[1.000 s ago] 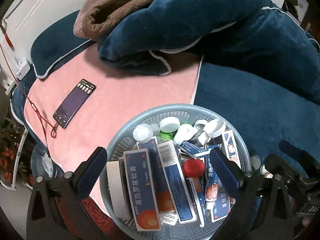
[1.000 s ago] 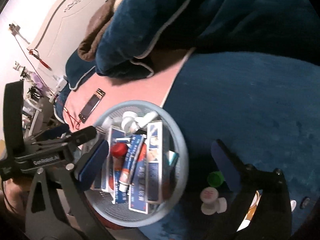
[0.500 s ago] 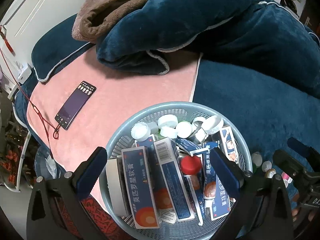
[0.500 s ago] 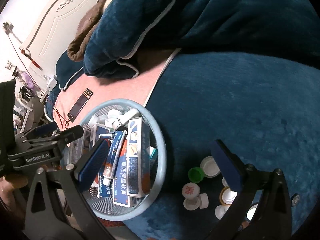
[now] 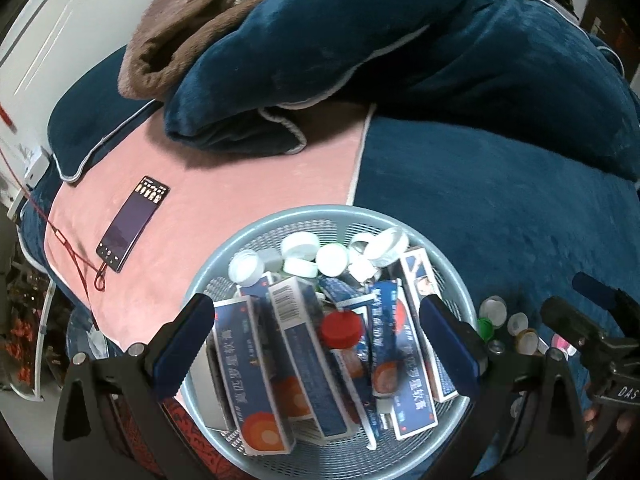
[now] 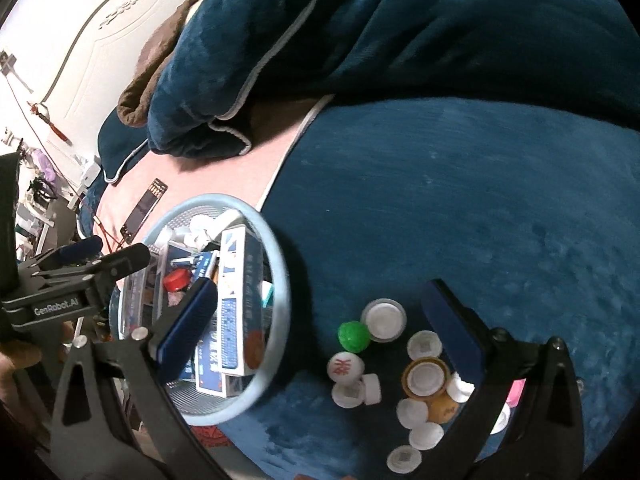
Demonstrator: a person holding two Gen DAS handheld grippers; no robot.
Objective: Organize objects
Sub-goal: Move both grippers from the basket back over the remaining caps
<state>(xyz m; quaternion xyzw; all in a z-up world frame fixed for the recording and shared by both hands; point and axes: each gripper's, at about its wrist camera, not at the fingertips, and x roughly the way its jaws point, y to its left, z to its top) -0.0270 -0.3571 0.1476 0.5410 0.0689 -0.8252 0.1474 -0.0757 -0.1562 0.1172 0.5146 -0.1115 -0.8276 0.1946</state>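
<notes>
A round light-blue mesh basket (image 5: 320, 216) sits on the bed, holding several blue ointment boxes (image 5: 256, 376), a red cap (image 5: 342, 330) and white caps (image 5: 300, 246). My left gripper (image 5: 316, 344) hangs open and empty over the basket. My right gripper (image 6: 320, 336) is open and empty above a cluster of loose bottle caps on the blue blanket: a green cap (image 6: 353, 336), white caps (image 6: 384, 319) and a gold-rimmed cap (image 6: 426, 376). The basket (image 6: 276, 320) lies to the left of the caps in the right wrist view. The caps (image 5: 494, 312) also show in the left wrist view.
A phone (image 5: 132, 228) with a red cable lies on the pink towel (image 5: 240, 184) left of the basket. A folded dark blue duvet (image 5: 380, 60) and a brown blanket (image 5: 192, 28) are piled behind. The bed edge drops off at the left.
My right gripper has swung to the right, off the basket and over the loose caps. The left gripper stays over the basket, drawn back slightly.
</notes>
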